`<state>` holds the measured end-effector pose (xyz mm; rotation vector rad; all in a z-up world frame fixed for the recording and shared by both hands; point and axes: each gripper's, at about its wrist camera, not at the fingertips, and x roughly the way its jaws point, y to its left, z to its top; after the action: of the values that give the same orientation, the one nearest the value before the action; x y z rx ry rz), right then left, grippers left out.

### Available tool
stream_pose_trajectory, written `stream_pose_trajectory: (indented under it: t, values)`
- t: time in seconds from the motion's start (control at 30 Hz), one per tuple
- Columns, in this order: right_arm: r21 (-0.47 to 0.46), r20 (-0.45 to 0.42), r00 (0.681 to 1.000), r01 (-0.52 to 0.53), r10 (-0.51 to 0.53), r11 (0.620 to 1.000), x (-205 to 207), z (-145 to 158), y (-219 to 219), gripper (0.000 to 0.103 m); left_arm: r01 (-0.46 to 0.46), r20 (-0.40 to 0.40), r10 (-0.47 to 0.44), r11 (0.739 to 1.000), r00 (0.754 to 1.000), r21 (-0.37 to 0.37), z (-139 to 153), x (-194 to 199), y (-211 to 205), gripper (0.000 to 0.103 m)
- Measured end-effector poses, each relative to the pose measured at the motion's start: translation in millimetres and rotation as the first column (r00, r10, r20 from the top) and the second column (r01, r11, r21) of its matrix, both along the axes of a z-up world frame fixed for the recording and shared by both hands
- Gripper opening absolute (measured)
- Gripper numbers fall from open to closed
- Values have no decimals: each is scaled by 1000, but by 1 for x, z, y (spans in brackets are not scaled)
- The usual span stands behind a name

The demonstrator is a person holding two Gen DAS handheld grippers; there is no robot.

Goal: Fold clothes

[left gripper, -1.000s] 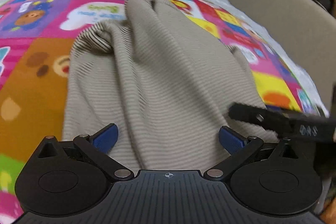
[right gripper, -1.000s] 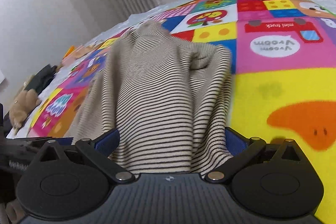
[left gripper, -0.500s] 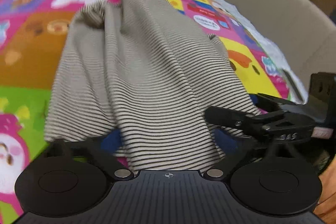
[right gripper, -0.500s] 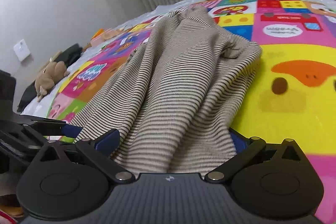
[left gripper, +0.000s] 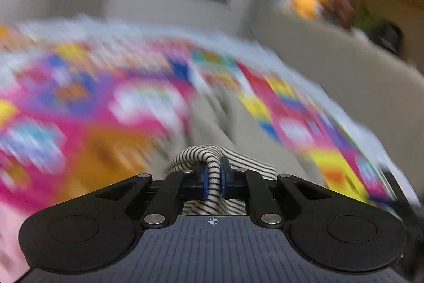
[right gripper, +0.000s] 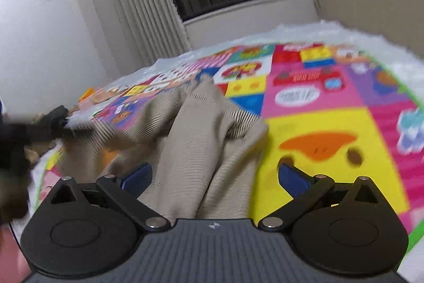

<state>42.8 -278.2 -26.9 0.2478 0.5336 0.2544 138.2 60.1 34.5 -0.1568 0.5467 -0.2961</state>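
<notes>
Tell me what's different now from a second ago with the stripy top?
The left gripper was open around the striped top; now it has shut on a bunch of the cloth and is lifting it, so its view is blurred. The right gripper stays open over the top, which still lies on the colourful mat.

Left view motion-blurred; right sharper, evenly lit.

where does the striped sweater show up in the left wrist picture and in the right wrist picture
Left wrist: striped sweater at bottom centre, pinched in the left gripper.
Right wrist: centre-left, running to the open right gripper.
Shared landmark: colourful play mat.
</notes>
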Motion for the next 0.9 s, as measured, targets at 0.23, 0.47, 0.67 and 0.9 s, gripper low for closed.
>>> stream_pose_trajectory:
  t: [0.23,0.47,0.67,0.9]
  values:
    - [-253,66,995,-60,80,965,10,26,45,61,-219,-2,219,975,976,-48,14,49,73,10]
    - [-410,-70,911,-398,407,821,-15,26,81,68,-327,-128,314,941,941,-91,-20,66,114,50]
    - [-511,-224,767,-617,601,598,-60,6,97,75,-418,-150,402,903,903,-101,-32,71,137,97]
    - [-647,-175,802,-531,571,547,-47,-2,102,55,-458,112,465,885,878,-86,23,39,112,103]
